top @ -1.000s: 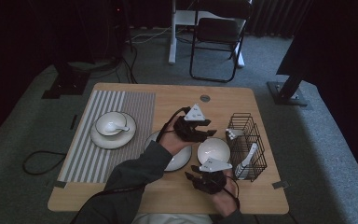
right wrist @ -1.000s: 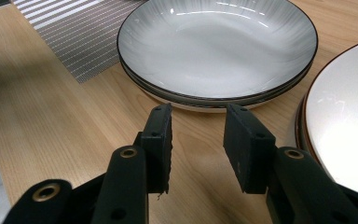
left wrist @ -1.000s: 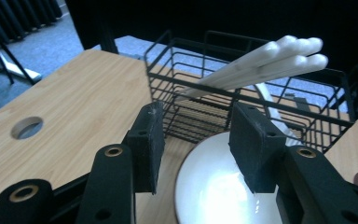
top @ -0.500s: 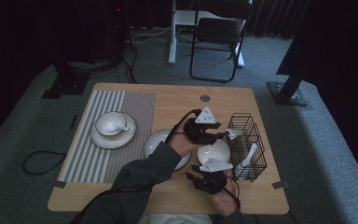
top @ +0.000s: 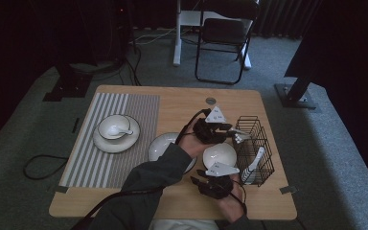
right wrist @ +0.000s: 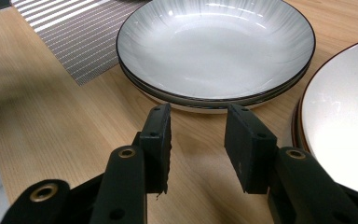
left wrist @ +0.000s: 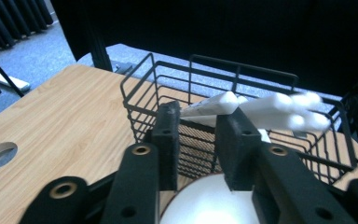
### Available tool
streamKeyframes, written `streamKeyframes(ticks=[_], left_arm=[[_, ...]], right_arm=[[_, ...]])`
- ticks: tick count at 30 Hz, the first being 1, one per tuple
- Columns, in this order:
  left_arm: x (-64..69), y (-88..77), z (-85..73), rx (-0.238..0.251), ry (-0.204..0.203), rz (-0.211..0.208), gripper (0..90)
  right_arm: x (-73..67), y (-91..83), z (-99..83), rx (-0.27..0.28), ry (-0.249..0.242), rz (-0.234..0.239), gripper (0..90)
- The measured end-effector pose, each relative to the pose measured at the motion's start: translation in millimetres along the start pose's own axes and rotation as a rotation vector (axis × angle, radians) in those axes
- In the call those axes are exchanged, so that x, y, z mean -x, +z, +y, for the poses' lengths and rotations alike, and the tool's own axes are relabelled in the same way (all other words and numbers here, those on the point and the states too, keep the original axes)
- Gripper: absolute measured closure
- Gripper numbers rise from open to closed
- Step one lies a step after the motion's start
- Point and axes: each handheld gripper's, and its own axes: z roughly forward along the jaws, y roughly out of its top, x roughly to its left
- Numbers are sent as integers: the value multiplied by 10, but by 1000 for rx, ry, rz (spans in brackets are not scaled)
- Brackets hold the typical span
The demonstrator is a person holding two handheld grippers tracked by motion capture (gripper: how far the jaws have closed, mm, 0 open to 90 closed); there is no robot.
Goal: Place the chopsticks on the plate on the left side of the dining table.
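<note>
1. My left gripper point(left wrist: 196, 140) reaches over the white bowl point(top: 219, 154) to the rim of the black wire basket point(top: 255, 148). Its jaws have just been closing, and a white spoon point(left wrist: 214, 106) lies between the tips; I cannot tell whether the pads press on it.
2. The spoon's handle point(left wrist: 284, 109) extends blurred over the basket interior.
3. My right gripper point(right wrist: 198, 140) hovers low over the wooden table point(right wrist: 42, 126), jaws half apart, holding nothing.
4. The stacked grey plates point(right wrist: 216, 46) sit just beyond its tips.
</note>
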Motion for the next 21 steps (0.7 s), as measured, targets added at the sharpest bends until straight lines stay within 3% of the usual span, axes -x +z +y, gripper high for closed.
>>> streamKeyframes(ticks=[5, 21], left_arm=[[-31, 103, 46, -19, -10, -2, 789], [-98, 396, 115, -91, -35, 6, 788]], right_arm=[[0, 9, -4, -2, 1, 3, 606], [3, 8, 0, 1, -2, 3, 606]])
